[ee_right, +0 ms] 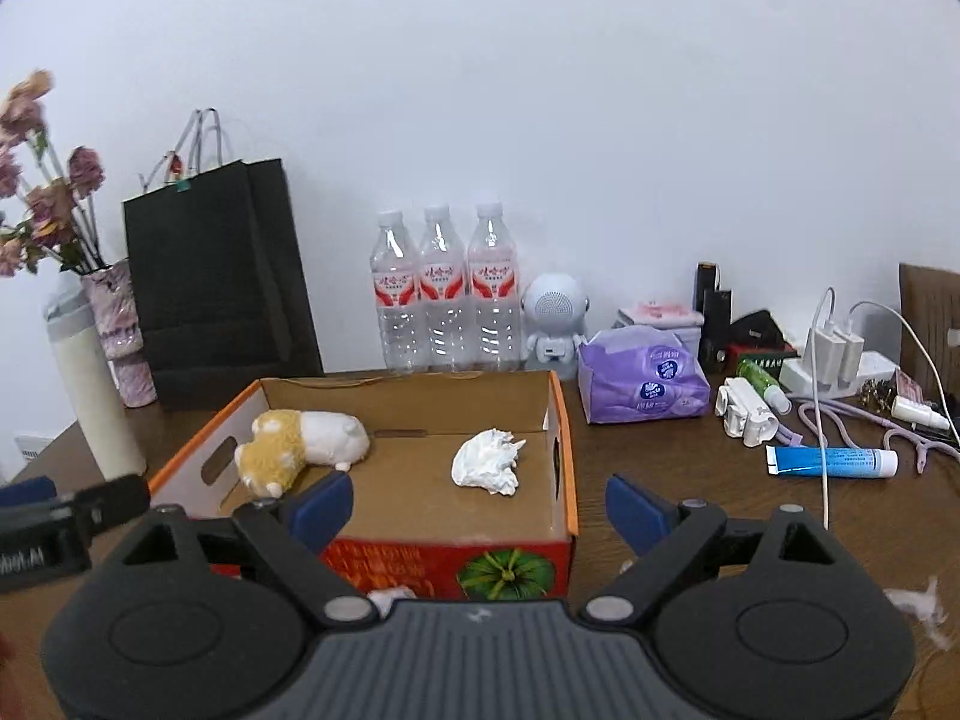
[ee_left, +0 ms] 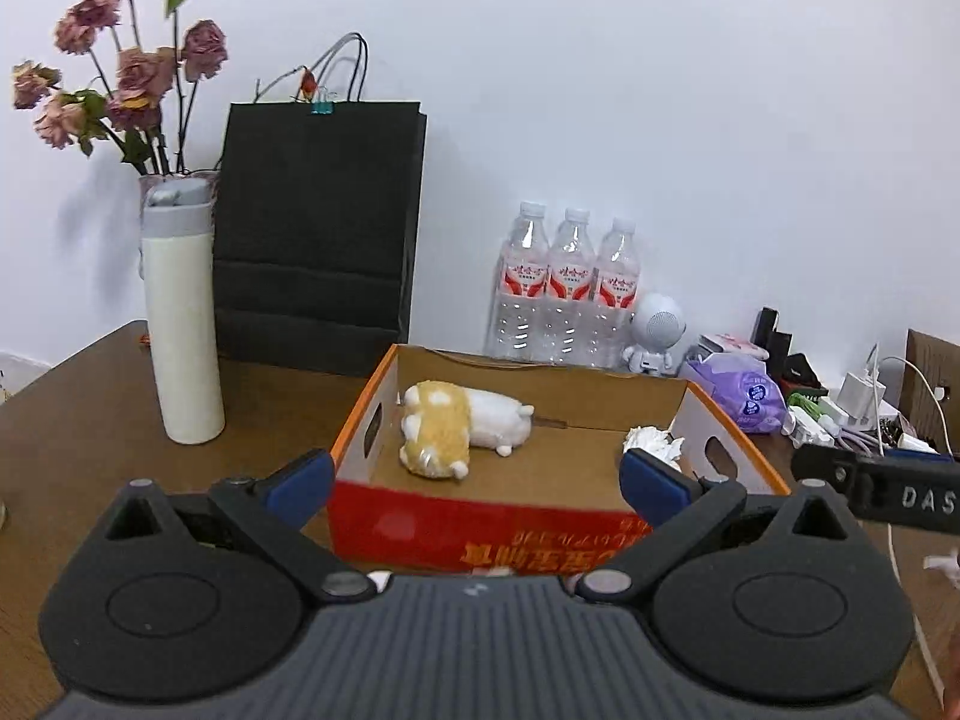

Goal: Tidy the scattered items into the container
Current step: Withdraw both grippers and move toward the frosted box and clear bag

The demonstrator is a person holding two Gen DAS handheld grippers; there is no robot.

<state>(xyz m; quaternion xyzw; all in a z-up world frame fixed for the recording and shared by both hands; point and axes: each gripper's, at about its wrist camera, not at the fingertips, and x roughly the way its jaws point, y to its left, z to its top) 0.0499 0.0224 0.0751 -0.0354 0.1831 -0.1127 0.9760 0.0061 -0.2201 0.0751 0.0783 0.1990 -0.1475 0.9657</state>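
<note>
An open cardboard box [ee_left: 360, 420] [ee_right: 561, 420] with a red front stands on the brown table. Inside lie a yellow-and-white plush toy [ee_left: 456, 426] [ee_right: 300, 444] at the left and a crumpled white tissue [ee_left: 654, 441] [ee_right: 486, 459] at the right. My left gripper [ee_left: 477, 489] is open and empty, just before the box's front wall. My right gripper [ee_right: 480, 507] is open and empty, over the box's front right corner. A small white scrap [ee_right: 918, 603] lies on the table at the right, and also shows in the left wrist view [ee_left: 942, 567].
Behind the box stand a black paper bag [ee_left: 318, 234] [ee_right: 216, 282], a white flask [ee_left: 183, 324], a flower vase [ee_right: 120, 336], three water bottles [ee_left: 567, 294] [ee_right: 444, 294] and a white robot speaker [ee_right: 555, 318]. A purple tissue pack [ee_right: 642, 384], a blue tube [ee_right: 834, 462], chargers and cables lie right.
</note>
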